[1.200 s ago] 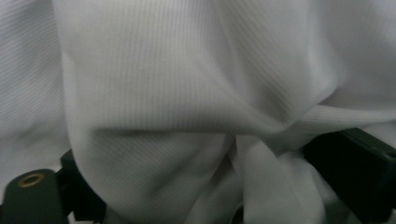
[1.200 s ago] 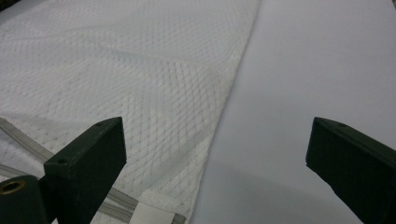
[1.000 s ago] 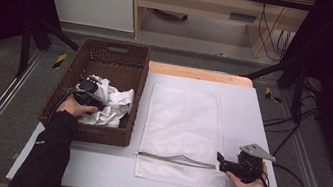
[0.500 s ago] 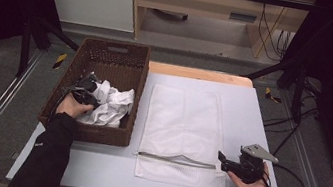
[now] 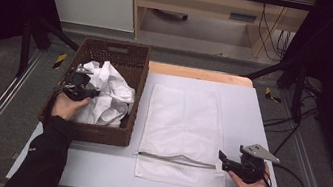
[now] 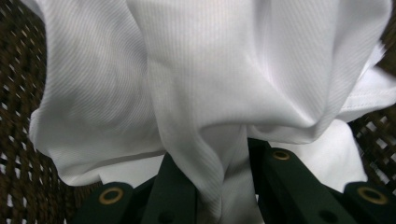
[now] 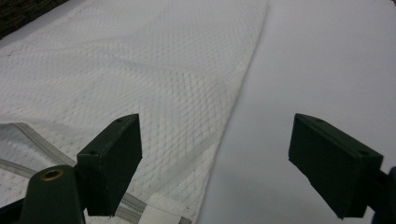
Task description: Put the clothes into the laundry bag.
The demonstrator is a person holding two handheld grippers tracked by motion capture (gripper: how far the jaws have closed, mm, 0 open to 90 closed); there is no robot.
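A crumpled white cloth [image 5: 108,95] lies in the brown wicker basket [image 5: 97,132] at the table's left. My left gripper [image 5: 84,91] is inside the basket, shut on a fold of that cloth [image 6: 219,112], which bunches up between the jaws. A white mesh laundry bag [image 5: 182,126] lies flat in the middle of the table, its zipper [image 5: 176,160] near the front edge. My right gripper [image 5: 223,159] stands open just off the bag's front right corner, one jaw over the mesh bag [image 7: 154,93] and the other over bare table.
The grey table top [image 5: 261,123] spreads to the right of the bag. A black cable [image 5: 291,186] trails from the right gripper toward the table's right edge. Dark metal frame legs and a wooden bench stand beyond the far edge.
The left gripper has risen slightly in the basket, and the white cloth has been pulled up with it. The right gripper has barely moved.
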